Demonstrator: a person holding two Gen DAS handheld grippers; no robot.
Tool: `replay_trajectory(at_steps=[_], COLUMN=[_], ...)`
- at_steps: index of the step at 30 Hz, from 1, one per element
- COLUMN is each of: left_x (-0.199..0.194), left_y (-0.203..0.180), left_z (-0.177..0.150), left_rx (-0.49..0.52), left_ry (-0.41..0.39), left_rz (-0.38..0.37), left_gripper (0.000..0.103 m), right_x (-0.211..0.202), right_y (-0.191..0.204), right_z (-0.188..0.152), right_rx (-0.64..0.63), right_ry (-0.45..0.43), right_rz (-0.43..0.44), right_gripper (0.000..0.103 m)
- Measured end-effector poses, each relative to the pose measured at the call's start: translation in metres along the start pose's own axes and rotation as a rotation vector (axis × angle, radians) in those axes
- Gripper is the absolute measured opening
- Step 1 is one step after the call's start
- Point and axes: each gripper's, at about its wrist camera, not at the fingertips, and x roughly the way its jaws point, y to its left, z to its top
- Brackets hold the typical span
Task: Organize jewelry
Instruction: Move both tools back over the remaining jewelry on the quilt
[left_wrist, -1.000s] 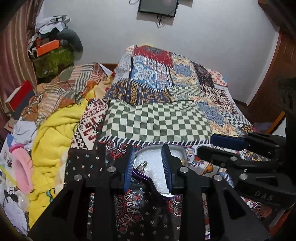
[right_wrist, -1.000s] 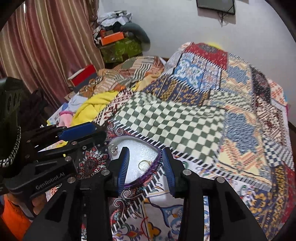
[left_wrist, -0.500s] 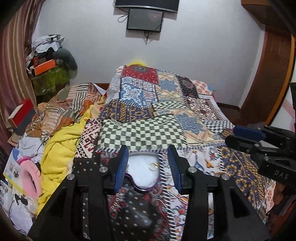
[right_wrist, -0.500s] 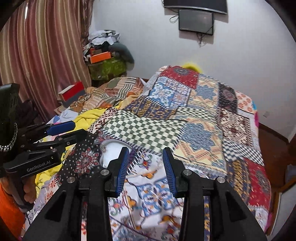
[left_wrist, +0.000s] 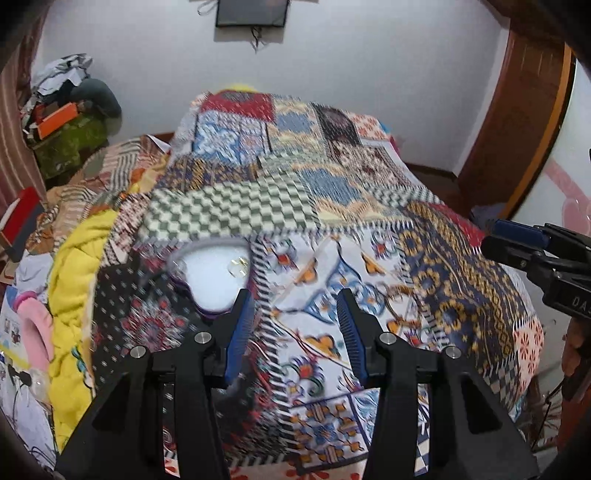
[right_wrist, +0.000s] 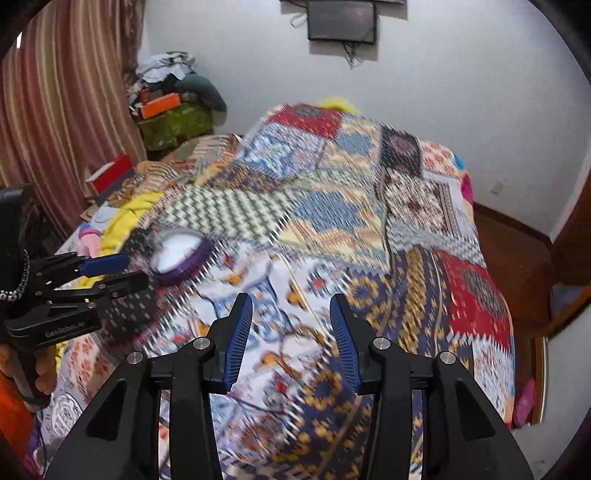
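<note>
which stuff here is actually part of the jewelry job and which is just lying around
Part of the job:
- purple-rimmed tray with a white inside
- gold ring lying in it
- left claw and right claw, both open and empty

Just lying about:
- yellow blanket
- pink plush thing
- red box
- orange box on the pile by the wall

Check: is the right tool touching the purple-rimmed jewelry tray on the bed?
Apart. Right wrist view: the right tool is open and empty over bare quilt, with patterned cloth between it and the purple-rimmed tray off to its left.
</note>
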Motion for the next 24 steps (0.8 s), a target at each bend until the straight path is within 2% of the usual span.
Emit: replay_trajectory(at_steps=[6, 13, 24], left_x=[0.024, 0.059, 0.094], left_y=[-0.019, -0.034, -0.045], left_z=[-0.020, -0.042, -0.051], left_rx=[0.022, 0.025, 0.043], left_ry=[0.080, 0.181, 0.246], left_rz=[-0.037, -0.074, -0.079], left_gripper=[0.046, 0.046, 0.045], right_x=[0.008, 0.019, 0.069], right_y=[-0.016, -0.017, -0.003], right_z=[-0.030, -0.053, -0.058], right_rx=[0.032, 0.056, 0.017], right_ry=[0.069, 0.136, 0.240], right_rz=[-0.007, 0.053, 0.082], right_gripper=[0.040, 0.040, 0.040])
